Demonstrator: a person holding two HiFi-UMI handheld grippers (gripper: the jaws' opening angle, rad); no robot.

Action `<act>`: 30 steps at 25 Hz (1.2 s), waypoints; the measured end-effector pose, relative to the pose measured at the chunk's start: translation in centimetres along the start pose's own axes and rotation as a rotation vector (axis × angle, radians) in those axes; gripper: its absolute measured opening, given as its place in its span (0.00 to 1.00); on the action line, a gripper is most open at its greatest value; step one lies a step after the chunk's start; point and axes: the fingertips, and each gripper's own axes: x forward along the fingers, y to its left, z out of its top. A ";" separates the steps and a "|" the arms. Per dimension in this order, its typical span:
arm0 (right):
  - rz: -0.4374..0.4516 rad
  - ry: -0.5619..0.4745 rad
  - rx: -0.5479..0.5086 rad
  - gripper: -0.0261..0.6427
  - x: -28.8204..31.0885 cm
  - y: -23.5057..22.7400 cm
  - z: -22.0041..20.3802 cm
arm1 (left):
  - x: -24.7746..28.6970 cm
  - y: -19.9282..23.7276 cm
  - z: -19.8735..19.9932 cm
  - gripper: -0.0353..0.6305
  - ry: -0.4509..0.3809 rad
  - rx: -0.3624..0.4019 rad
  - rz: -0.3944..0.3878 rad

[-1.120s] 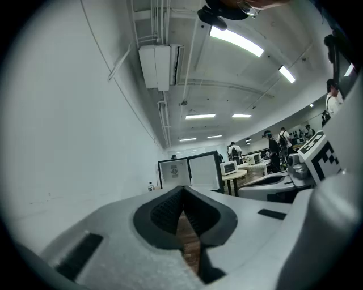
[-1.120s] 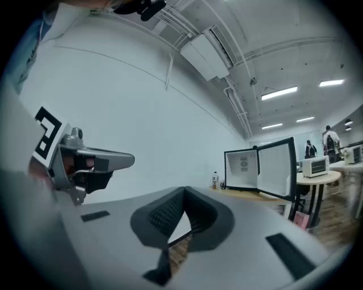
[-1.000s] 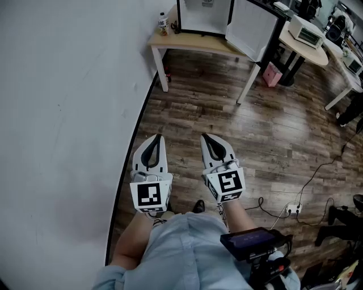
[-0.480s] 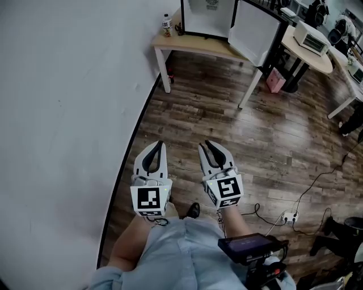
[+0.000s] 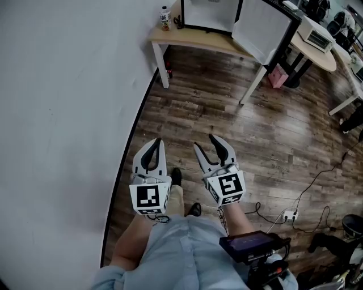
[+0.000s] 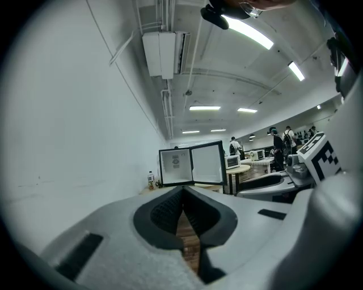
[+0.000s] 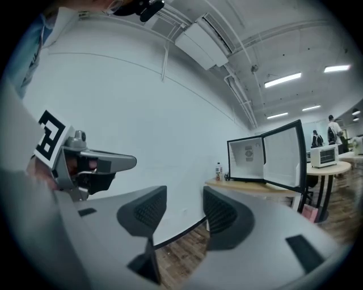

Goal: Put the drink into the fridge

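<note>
Both grippers hang low over the floor (image 5: 227, 113), well short of the target. left gripper (image 5: 157, 141): jaws closed tip to tip, nothing in them. right gripper (image 5: 205, 141): jaws have just been opening, partly apart now, gap empty. Risks, near first: the cable and power strip (image 5: 290, 214) lie on the floor to the near right, a trip hazard only if the approach drifts that way. The wall (image 5: 68, 113) runs close on the left, so the left gripper can scrape it on an approach that hugs that side. At the far end the drink (image 5: 165, 18) stands upright on the surface (image 5: 193, 38), at its far-left corner, just left of the fridge (image 5: 207, 11), with a small dark item (image 5: 177, 22) between them. It's a slim bottle and probably tips easily. Jaws too narrow or off-centre can shove it into the wall or off the left edge instead of gripping it. The fridge door (image 5: 264, 28) is swung open to the right and looks to overhang the surface's near edge, so a wide swing with the bottle can clip it or push it shut. Room: the floor between here and the surface is bare planks, straight line free. Tight spots are the slot between wall and fridge around the bottle, and the near-left leg (image 5: 161, 68) of the surface. Right of the door sit a pink item (image 5: 277, 77) on the floor and a round table (image 5: 326, 58); no need to go there.
</note>
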 end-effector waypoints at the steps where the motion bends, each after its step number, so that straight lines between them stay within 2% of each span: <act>1: -0.003 0.008 -0.002 0.35 1.4 -0.5 0.0 | 1.4 0.8 -0.1 0.07 0.000 -0.006 -0.002; 5: -0.018 0.021 -0.008 0.36 7.5 -2.4 0.1 | 6.7 4.7 -0.2 0.07 -0.014 -0.020 -0.005; 10: -0.043 -0.006 -0.024 0.36 15.4 -4.2 2.3 | 12.7 9.9 0.6 0.07 -0.040 -0.008 -0.017; 17: -0.061 -0.035 -0.051 0.35 22.7 -5.3 5.2 | 17.9 15.6 2.8 0.07 -0.097 0.000 -0.018; 22: -0.074 -0.042 -0.064 0.34 25.8 -6.3 5.7 | 20.6 17.5 2.2 0.07 -0.102 -0.009 -0.021; 30: -0.083 -0.031 -0.048 0.33 29.8 -9.5 5.0 | 25.7 18.1 0.7 0.07 -0.060 -0.001 -0.051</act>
